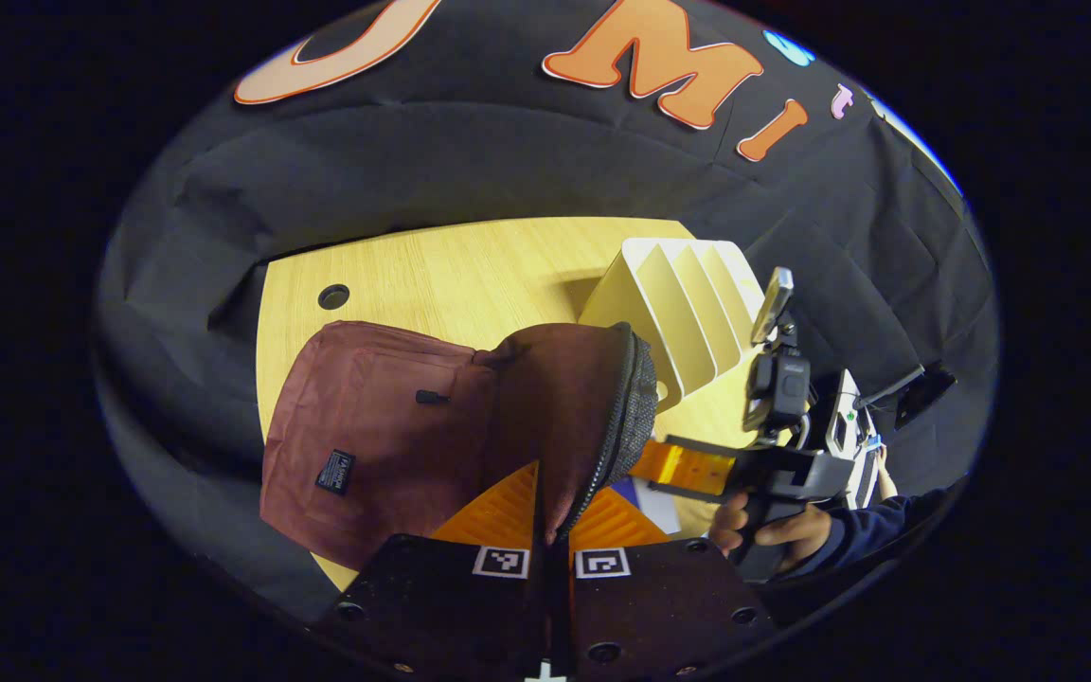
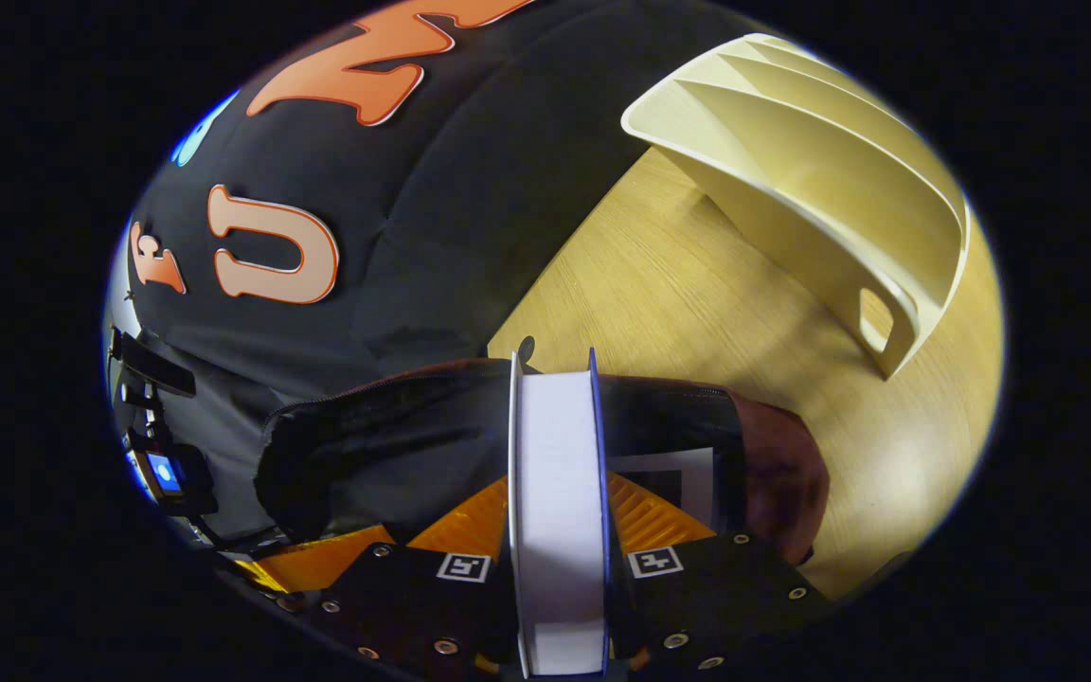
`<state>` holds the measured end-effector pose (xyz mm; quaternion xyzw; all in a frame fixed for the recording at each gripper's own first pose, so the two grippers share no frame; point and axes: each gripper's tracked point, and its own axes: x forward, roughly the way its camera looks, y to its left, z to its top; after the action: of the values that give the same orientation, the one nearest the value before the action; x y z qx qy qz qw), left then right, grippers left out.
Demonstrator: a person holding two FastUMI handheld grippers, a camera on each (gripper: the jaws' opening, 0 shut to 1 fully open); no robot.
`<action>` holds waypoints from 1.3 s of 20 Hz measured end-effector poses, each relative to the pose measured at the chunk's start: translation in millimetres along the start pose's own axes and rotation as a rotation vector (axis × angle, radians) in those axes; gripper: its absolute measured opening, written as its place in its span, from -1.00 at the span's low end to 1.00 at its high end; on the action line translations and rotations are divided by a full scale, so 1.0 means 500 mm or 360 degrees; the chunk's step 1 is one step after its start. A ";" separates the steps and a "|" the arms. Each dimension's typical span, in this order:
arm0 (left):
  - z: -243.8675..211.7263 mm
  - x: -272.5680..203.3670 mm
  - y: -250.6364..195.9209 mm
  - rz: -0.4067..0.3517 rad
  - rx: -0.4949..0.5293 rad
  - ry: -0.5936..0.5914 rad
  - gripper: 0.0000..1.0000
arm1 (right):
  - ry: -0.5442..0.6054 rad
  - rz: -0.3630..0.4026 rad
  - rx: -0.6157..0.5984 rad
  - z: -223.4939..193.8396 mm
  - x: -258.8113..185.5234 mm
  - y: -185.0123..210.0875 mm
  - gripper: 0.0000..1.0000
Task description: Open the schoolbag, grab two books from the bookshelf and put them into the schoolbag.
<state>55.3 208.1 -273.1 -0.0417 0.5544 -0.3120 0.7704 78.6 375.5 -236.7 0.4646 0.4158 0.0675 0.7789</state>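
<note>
We have the left claw [image 1: 545,530] clenched on the zipped rim of the maroon fabric schoolbag [image 1: 384,426], holding its flap up from the pale wooden table [image 1: 470,265]. Our right claw [image 2: 555,559] grips a white-paged, blue-covered book [image 2: 557,493] edge-on, poised at the bag's dark mouth. To do this well, we should keep the flap lifted high, keep the book aligned with the opening, and lower it in before letting go. The cream slotted bookshelf [image 2: 820,199] stands well apart behind.
</note>
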 end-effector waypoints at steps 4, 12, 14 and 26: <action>-0.007 -0.010 -0.004 0.0013 0.0018 -0.0006 -0.92 | 0.0002 0.0041 0.0025 -0.029 0.035 0.001 -0.23; -0.014 -0.015 -0.002 0.0063 -0.0013 -0.0003 -0.92 | 0.0099 -0.0158 -0.0151 -0.068 0.077 -0.038 -0.10; -0.016 -0.010 -0.027 -0.0009 -0.0040 -0.0030 -0.86 | 0.0140 -0.0268 -0.0262 -0.059 0.059 -0.068 0.51; -0.003 0.036 -0.183 -0.0065 -0.0154 -0.0156 0.68 | -0.0017 -0.0292 -0.0525 0.097 -0.162 -0.143 0.93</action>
<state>17.6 125.6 -250.8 -0.1055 0.5296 -0.2981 0.7871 40.8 263.4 -234.2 0.2912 0.4357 0.0610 0.8495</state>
